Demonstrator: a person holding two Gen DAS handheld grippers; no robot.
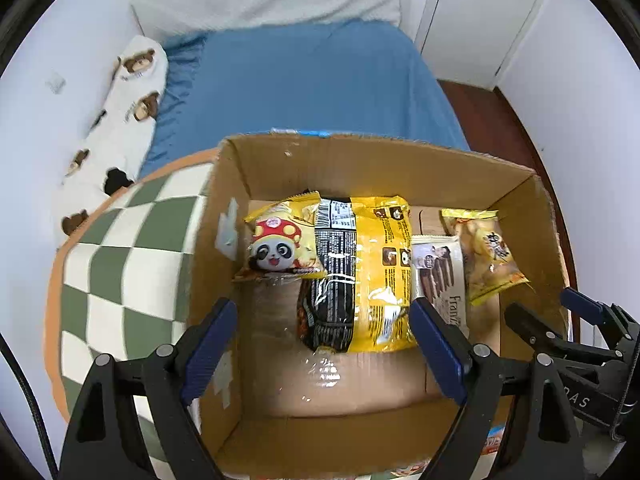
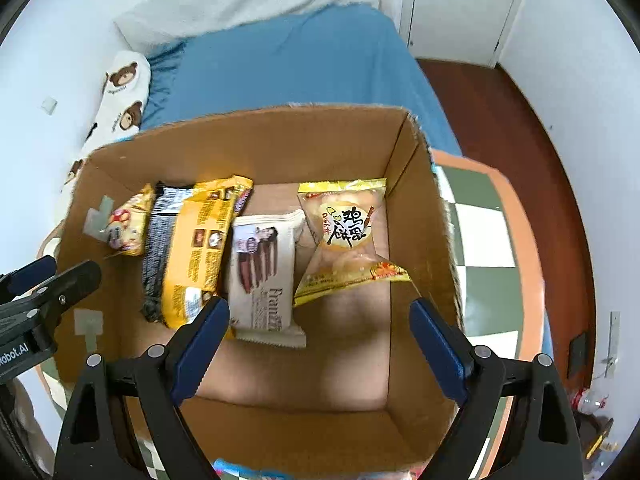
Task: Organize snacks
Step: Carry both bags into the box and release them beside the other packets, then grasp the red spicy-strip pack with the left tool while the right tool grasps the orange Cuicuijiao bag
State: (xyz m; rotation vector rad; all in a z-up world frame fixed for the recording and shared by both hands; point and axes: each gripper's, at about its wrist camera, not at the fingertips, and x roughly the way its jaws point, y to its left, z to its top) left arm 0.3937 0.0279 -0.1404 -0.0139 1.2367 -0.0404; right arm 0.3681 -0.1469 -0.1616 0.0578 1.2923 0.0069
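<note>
The bed (image 1: 312, 80) fills the upper half of both views, its blue sheet smooth and faintly rippled, with a bear-print pillow (image 1: 132, 92) soft at the upper left. On it sits a green-and-cream checked cushion (image 1: 132, 264) with an orange border, plump and rounded, and that seems to be what carries the cardboard box (image 1: 360, 160), centre frame, open-topped with rough torn rims and matte corrugated walls. Inside the box the snacks lie flat in a row along the far side, probably so each label reads at a glance: a crinkly yellow panda packet (image 1: 280, 244) at the left, a glossy yellow-and-black bag (image 1: 360, 272) next to it and overlapping its edge, a white Franzzi wafer pack (image 2: 264, 276) with a neat rectangular shape, and a clear-fronted yellow egg biscuit packet (image 2: 348, 240) at the right, puffed and slightly skewed. The near half of the box floor is bare. The left gripper (image 1: 324, 352) hangs over the box with jaws spread wide, nothing between them; the right gripper (image 2: 320, 352) does likewise, jaws wide and empty. Blue ridged pads line both.
</note>
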